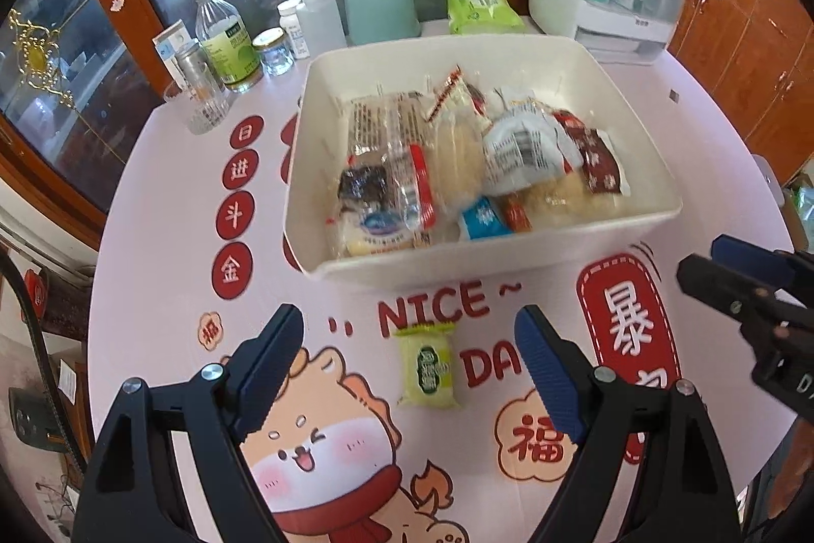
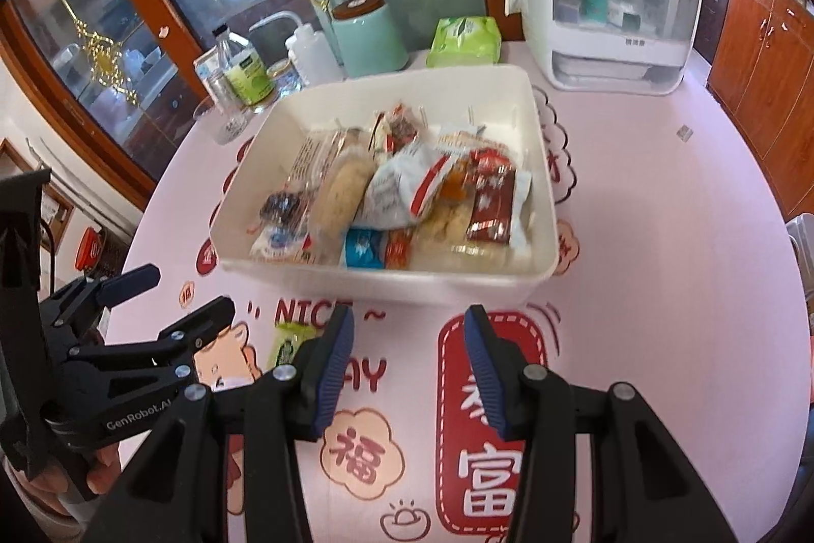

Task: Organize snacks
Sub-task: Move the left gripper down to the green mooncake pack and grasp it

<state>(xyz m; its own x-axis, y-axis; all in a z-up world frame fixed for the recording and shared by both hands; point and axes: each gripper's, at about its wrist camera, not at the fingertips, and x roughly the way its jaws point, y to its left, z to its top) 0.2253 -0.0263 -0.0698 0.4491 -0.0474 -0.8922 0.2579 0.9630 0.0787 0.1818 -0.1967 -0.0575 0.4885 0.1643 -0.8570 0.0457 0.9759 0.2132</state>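
**A:** While the left gripper (image 1: 407, 370) hangs wide open with nothing in it, where's the loose snack?

**B:** The green snack packet (image 1: 426, 365) lies flat on the pink tablecloth (image 1: 168, 278), just in front of the white bin (image 1: 509, 258) full of snacks. The left view shows it whole between the fingers; the right view half hides it. The right gripper (image 2: 409, 365) is narrower, empty too.

Pink table (image 1: 152, 248): snack bin (image 1: 509, 258), green snack (image 1: 427, 365), bottles (image 1: 224, 39).
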